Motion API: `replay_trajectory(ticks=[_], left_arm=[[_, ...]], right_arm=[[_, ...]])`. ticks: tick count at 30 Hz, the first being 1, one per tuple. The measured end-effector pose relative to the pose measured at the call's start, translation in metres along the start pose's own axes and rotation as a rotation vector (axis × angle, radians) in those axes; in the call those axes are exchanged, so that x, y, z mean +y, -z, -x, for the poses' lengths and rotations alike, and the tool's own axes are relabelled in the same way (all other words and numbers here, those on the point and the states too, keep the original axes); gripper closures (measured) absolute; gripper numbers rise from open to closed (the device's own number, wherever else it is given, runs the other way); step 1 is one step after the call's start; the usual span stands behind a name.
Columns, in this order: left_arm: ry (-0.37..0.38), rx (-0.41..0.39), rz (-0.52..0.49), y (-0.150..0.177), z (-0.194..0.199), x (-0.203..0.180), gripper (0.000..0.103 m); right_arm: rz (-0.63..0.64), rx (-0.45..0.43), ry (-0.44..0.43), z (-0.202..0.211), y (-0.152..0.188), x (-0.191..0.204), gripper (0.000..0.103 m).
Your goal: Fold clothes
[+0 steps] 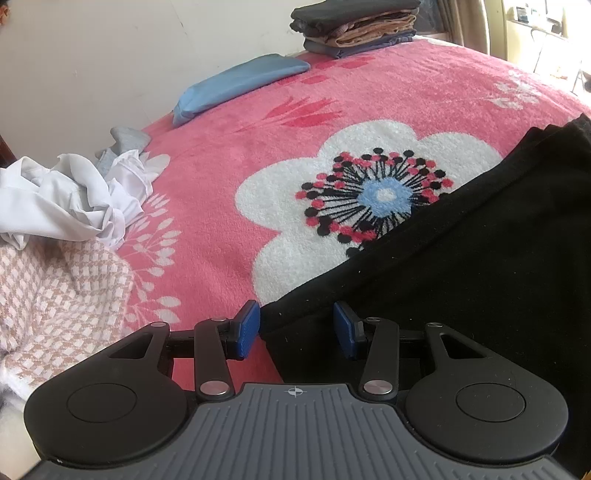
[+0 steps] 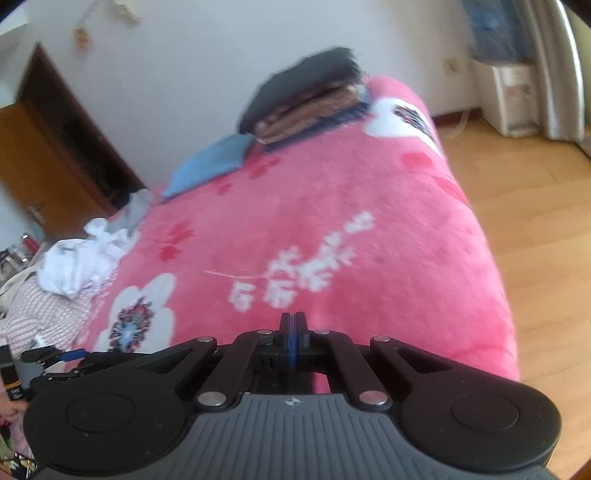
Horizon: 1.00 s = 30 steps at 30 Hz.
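Observation:
A black garment (image 1: pixel 461 277) lies spread over the right side of the pink flowered blanket (image 1: pixel 229 192). Its left edge runs down between the blue pads of my left gripper (image 1: pixel 296 328). That gripper is open, with the cloth lying flat under the gap and not pinched. In the right wrist view my right gripper (image 2: pixel 293 332) is shut, its pads pressed together over the pink blanket (image 2: pixel 369 229), and I see no cloth between them. The black garment does not show clearly in that view.
A stack of folded clothes (image 1: pixel 354 26) (image 2: pixel 306 96) sits at the far end by the wall, with a folded blue piece (image 1: pixel 240 85) (image 2: pixel 207 166) beside it. Crumpled white cloth (image 1: pixel 66 195) (image 2: pixel 81 262) and a pink-checked cloth (image 1: pixel 55 295) lie left. The bed edge drops to wooden floor (image 2: pixel 535 240) on the right.

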State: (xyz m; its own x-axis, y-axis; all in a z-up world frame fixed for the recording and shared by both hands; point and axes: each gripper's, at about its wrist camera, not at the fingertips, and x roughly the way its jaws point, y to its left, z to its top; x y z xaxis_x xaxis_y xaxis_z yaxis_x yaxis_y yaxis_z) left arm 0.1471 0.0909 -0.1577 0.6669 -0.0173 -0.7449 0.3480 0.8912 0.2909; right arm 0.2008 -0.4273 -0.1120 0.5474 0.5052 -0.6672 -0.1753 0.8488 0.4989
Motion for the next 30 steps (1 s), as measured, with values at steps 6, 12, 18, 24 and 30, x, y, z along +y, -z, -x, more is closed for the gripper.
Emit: replay_trajectory(ticks=[6, 12, 18, 24, 30], left_arm=[[0.001, -0.002, 0.0, 0.001, 0.0, 0.0, 0.059], [-0.004, -0.005, 0.0, 0.002, 0.0, 0.0, 0.059], [-0.008, -0.009, 0.001, 0.003, 0.0, -0.001, 0.059], [-0.009, -0.008, 0.002, 0.003, 0.0, -0.001, 0.059], [-0.013, -0.006, -0.004, 0.003, 0.001, -0.002, 0.058]], right_arm=[[-0.095, 0.134, -0.028, -0.024, 0.015, -0.014, 0.071], [0.024, 0.104, -0.024, -0.027, 0.023, 0.005, 0.1], [0.064, -0.074, -0.014, 0.006, 0.015, 0.014, 0.1], [0.023, -0.126, -0.042, 0.009, 0.012, 0.005, 0.1], [-0.002, -0.104, -0.009, -0.008, 0.015, -0.006, 0.1]])
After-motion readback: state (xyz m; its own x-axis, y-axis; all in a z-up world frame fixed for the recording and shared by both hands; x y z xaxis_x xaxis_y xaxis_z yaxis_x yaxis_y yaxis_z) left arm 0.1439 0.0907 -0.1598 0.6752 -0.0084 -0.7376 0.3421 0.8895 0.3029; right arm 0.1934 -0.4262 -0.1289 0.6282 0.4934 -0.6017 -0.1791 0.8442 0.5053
